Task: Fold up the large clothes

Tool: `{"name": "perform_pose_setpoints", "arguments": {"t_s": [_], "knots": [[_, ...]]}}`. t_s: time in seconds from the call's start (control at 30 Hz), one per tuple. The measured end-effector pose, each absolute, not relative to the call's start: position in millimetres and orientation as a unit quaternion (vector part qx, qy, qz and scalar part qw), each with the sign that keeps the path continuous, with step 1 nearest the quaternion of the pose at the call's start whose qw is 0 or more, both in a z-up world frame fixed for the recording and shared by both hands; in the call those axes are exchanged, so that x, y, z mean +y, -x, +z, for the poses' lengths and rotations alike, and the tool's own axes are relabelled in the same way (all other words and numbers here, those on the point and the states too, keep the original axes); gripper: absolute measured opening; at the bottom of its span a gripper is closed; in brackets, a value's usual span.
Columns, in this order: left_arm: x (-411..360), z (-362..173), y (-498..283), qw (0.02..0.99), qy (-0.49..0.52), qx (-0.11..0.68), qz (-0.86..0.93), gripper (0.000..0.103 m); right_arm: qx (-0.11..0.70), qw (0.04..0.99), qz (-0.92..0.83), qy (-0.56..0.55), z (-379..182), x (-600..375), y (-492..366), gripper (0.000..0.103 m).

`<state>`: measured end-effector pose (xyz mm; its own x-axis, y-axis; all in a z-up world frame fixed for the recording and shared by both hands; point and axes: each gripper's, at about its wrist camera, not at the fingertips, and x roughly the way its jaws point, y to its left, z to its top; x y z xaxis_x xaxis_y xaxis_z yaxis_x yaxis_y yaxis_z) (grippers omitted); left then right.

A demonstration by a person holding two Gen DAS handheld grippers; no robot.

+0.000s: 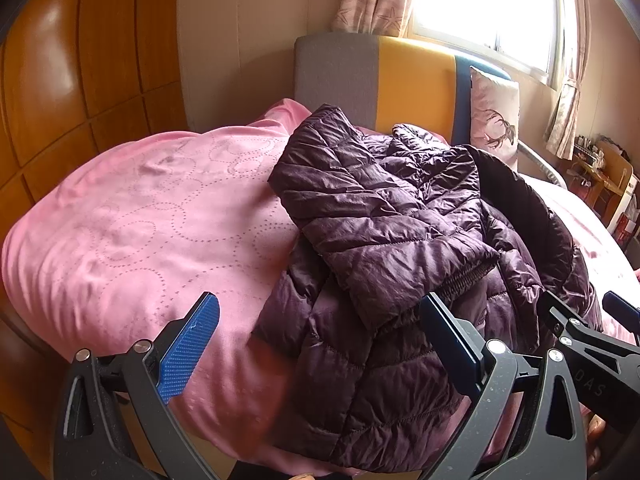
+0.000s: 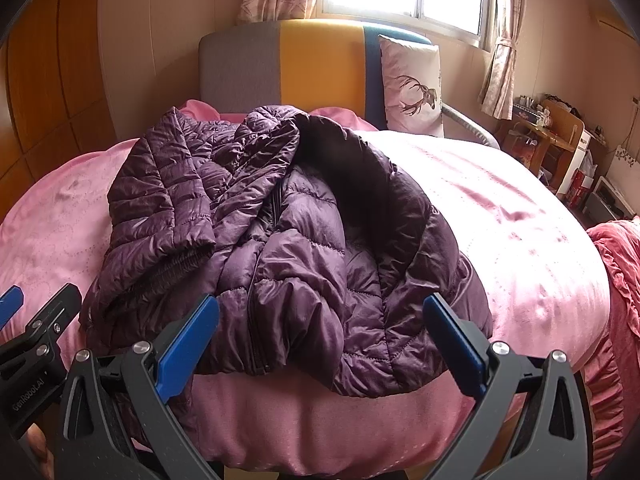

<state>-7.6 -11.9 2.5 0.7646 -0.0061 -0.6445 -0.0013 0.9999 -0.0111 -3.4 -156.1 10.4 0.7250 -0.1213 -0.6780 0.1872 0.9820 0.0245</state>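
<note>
A dark purple quilted puffer jacket (image 1: 384, 240) (image 2: 280, 240) lies crumpled on the pink bedspread (image 1: 140, 220) (image 2: 520, 240), one sleeve folded across its front with the cuff (image 2: 176, 260) toward me. My left gripper (image 1: 320, 340) hovers open over the jacket's near left edge, nothing between its blue pads. In the right wrist view my right gripper (image 2: 320, 336) is open above the jacket's hem, empty. Each gripper shows in the other view: the right gripper's fingers (image 1: 592, 328) at the right edge, the left gripper's fingers (image 2: 36, 320) at the left edge.
The bed's grey, yellow and blue headboard (image 2: 316, 60) stands at the far end with a deer-print pillow (image 2: 412, 84). Wooden wardrobe panels (image 1: 80, 80) line the left. A cluttered desk and chair (image 2: 556, 136) stand at the right. A red ruffled blanket (image 2: 616, 264) hangs over the bed's right side.
</note>
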Motion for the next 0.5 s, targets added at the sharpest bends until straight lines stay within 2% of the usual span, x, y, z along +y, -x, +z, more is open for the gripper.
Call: {"name": "perform_pose_setpoints", "arguments": {"t_s": [0.37,0.5], "knots": [[-29.6,-5.0,-15.3,0.922,-0.006,0.383,-0.054,0.099,0.375,0.922,-0.08,-0.063,-1.3,-176.3,-3.4,0.101],[-55.5,-5.1,-28.1,0.925,-0.04,0.369,-0.078,0.099,0.379,0.916,-0.093,-0.095,-5.7,-201.4,-4.7,0.101]]}}
